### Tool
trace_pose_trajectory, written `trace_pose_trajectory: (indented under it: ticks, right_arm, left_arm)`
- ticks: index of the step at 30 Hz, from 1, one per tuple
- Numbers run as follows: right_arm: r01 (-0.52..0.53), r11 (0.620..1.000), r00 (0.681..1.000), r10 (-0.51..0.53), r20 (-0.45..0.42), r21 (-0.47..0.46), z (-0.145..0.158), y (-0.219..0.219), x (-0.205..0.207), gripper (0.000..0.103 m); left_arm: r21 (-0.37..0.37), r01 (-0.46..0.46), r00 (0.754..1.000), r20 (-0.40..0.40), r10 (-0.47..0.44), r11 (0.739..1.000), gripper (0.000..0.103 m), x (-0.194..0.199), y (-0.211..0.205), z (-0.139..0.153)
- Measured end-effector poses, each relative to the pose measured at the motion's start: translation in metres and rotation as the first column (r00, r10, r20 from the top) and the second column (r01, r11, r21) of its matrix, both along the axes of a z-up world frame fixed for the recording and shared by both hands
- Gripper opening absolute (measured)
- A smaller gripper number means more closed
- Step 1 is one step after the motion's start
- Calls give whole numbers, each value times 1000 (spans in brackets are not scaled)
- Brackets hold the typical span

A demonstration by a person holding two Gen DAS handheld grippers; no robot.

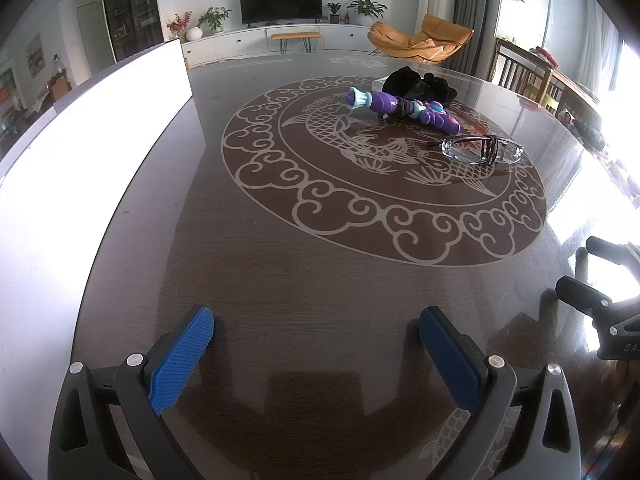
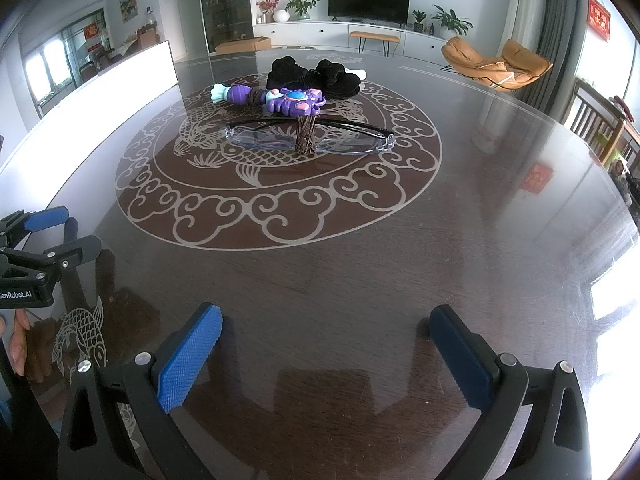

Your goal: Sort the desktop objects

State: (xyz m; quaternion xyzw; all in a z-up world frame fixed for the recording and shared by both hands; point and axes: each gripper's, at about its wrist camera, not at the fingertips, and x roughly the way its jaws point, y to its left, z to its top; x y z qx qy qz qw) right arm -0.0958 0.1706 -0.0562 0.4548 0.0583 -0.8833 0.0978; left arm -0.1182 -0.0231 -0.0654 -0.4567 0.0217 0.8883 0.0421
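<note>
Left gripper (image 1: 316, 330): nearest the camera, low over the bare dark table (image 1: 320, 280), jaws spread wide with nothing between the blue pads (image 1: 184, 360).
Right gripper (image 2: 326, 328): likewise low at the near edge, jaws released and empty; it also shows at the right edge of the left wrist view.
Hand: a few fingers (image 2: 18, 344) of the person show at the left margin of the right wrist view, gripping the left tool's handle.
Glasses (image 2: 308, 138): the closest object, clear-lensed, on the carp medallion (image 2: 280, 208), with a brown hair tie (image 2: 306, 136) draped across the middle.
Toy (image 2: 276, 100): purple and teal plastic, just behind the glasses; whether they touch is unclear.
Black cloth (image 2: 316, 76): a dark bundle, farthest of the cluster, touching the toy's back.
White board (image 1: 92, 152): a bright panel standing along the table's left side; I cannot tell if it is a bin wall.
Step in hand: judged as the start, with nothing grasped and all objects well apart from both grippers.
Next move: probably reach forward to the glasses, which calls for a light pinch on the thin frame without snagging the hair tie.
</note>
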Motion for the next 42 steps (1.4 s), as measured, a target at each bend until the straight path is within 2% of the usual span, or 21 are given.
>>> trace_pose_trajectory:
  ticks: [37, 42]
  right_arm:
    - [0, 1000, 1000, 0, 1, -1, 0, 0, 0, 103]
    - [1, 1000, 1000, -1, 0, -1, 0, 0, 0, 103]
  left_arm:
    - [0, 0, 1000, -1, 0, 1000, 103, 0, -2, 0]
    - [21, -12, 1000, -6, 12, 1000, 103, 1, -7, 1]
